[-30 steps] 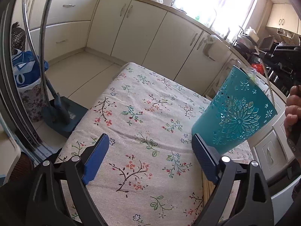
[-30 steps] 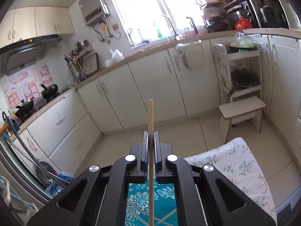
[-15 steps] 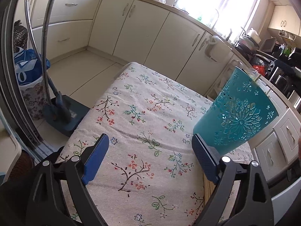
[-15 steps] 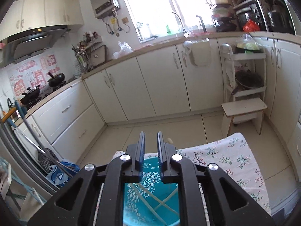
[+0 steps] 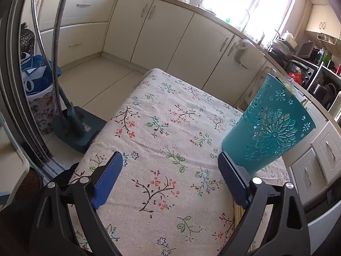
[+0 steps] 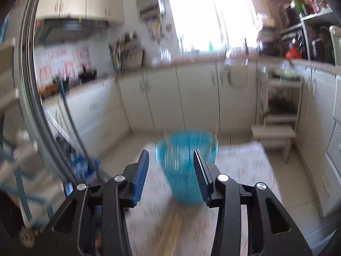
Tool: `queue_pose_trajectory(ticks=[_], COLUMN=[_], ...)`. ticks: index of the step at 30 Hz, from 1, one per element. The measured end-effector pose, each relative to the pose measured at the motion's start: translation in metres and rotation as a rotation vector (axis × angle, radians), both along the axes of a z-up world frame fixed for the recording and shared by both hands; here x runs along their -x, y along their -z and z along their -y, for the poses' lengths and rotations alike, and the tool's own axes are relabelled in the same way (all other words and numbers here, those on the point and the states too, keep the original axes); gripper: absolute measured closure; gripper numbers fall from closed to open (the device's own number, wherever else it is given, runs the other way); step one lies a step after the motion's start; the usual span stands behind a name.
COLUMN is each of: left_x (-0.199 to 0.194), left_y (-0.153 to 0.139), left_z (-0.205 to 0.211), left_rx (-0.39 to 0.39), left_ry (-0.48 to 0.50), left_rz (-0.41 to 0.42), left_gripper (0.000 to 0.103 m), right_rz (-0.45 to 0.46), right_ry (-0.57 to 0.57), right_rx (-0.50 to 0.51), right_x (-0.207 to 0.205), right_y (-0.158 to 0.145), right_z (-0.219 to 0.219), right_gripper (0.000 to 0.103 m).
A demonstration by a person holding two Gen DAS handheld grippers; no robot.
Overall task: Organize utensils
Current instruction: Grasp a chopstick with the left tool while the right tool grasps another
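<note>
A teal pierced utensil holder (image 5: 268,125) stands upright on the floral tablecloth (image 5: 162,140) at the right. My left gripper (image 5: 170,177) hovers open over the cloth, its right finger close beside the holder's base. In the blurred right wrist view the holder (image 6: 186,160) sits just ahead of my right gripper (image 6: 170,172), whose jaws are opening with nothing between them. Wooden chopsticks (image 6: 170,232) lie on the cloth below that gripper; their ends (image 5: 239,211) show under my left gripper's right finger.
Cream cabinets (image 5: 174,40) line the far wall. A blue dustpan (image 5: 76,128) and a blue bag (image 5: 36,79) sit on the floor left of the table. A small wooden step stool (image 6: 275,134) stands at the right.
My right gripper let go of the chopstick it held upright, opened, and drew back from above the holder. The hand at the right edge of the left view has gone.
</note>
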State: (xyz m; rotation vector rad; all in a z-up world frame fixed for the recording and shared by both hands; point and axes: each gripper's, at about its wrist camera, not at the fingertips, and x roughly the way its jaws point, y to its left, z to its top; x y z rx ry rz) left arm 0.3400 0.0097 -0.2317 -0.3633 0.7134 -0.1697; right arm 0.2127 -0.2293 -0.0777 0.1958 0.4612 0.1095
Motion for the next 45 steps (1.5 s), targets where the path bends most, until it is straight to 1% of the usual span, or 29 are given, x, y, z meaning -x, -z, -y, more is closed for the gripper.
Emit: queue_pose_trajectory(ticks=[1, 2, 3, 4, 5, 7, 8, 14, 17, 18, 20, 22, 24, 25, 26, 28, 31, 32, 34, 36, 39, 45], left_x=[0.000, 0.001, 0.001, 0.002, 0.003, 0.004, 0.004, 0.004, 0.004, 0.004, 0.004, 0.004, 0.002, 0.000, 0.001, 0.010, 0.021, 0.023, 0.022, 0.019, 0.014, 0.016], left_y=[0.000, 0.000, 0.000, 0.000, 0.000, 0.000, 0.000, 0.000, 0.001, 0.001, 0.001, 0.001, 0.001, 0.002, 0.002, 0.002, 0.003, 0.005, 0.008, 0.012, 0.018, 0.019], left_z=[0.000, 0.000, 0.000, 0.000, 0.000, -0.001, -0.001, -0.001, -0.002, -0.002, -0.001, 0.001, 0.009, 0.020, 0.031, 0.054, 0.078, 0.087, 0.100, 0.105, 0.107, 0.109], left_rx=[0.000, 0.000, 0.000, -0.002, -0.002, -0.002, -0.001, 0.001, 0.004, 0.004, 0.001, -0.004, -0.039, -0.078, -0.106, -0.183, -0.260, -0.299, -0.373, -0.403, -0.413, -0.436], left_ry=[0.000, 0.001, 0.002, 0.003, 0.004, 0.005, 0.003, 0.007, 0.008, 0.008, 0.011, 0.015, 0.045, 0.098, 0.146, 0.236, 0.318, 0.336, 0.355, 0.353, 0.356, 0.334], left_rz=[-0.001, -0.002, -0.003, -0.004, -0.004, -0.005, -0.004, -0.006, -0.007, -0.008, -0.008, -0.008, -0.030, -0.063, -0.079, -0.078, -0.076, -0.084, -0.100, -0.127, -0.171, -0.170], left_gripper=[0.016, 0.016, 0.016, 0.016, 0.016, 0.015, 0.015, 0.014, 0.014, 0.014, 0.014, 0.014, 0.013, 0.013, 0.013, 0.013, 0.013, 0.013, 0.013, 0.013, 0.013, 0.013], right_rz=[-0.094, -0.179, -0.237, -0.304, -0.353, -0.404, -0.418, -0.451, -0.454, -0.459, -0.460, -0.464, -0.465, -0.464, -0.464, -0.459, -0.443, -0.437, -0.428, -0.424, -0.415, -0.402], right_ry=[-0.017, -0.031, -0.038, -0.035, -0.031, -0.020, -0.017, -0.019, -0.016, -0.011, -0.007, -0.011, -0.016, -0.019, -0.022, -0.016, -0.008, -0.006, -0.008, -0.011, -0.012, -0.028], right_rx=[0.025, 0.038, 0.040, 0.038, 0.029, 0.011, 0.015, 0.041, 0.062, 0.083, 0.098, 0.091, 0.095, 0.097, 0.097, 0.085, 0.040, 0.024, -0.004, -0.020, -0.040, -0.075], right_x=[-0.001, -0.004, -0.006, -0.010, -0.013, -0.019, -0.022, -0.028, -0.029, -0.028, -0.027, -0.029, -0.029, -0.029, -0.028, -0.025, -0.019, -0.017, -0.016, -0.017, -0.017, -0.016], right_y=[0.028, 0.053, 0.072, 0.094, 0.110, 0.130, 0.135, 0.152, 0.159, 0.162, 0.167, 0.167, 0.167, 0.168, 0.168, 0.168, 0.170, 0.171, 0.172, 0.172, 0.173, 0.175], right_z=[-0.008, -0.013, -0.017, -0.019, -0.020, -0.021, -0.023, -0.030, -0.029, -0.029, -0.028, -0.026, -0.025, -0.024, -0.022, -0.014, -0.001, 0.003, 0.009, 0.011, 0.012, 0.018], right_gripper=[0.062, 0.070, 0.074, 0.076, 0.077, 0.080, 0.081, 0.081, 0.081, 0.081, 0.083, 0.085, 0.089, 0.092, 0.093, 0.093, 0.096, 0.096, 0.096, 0.096, 0.096, 0.096])
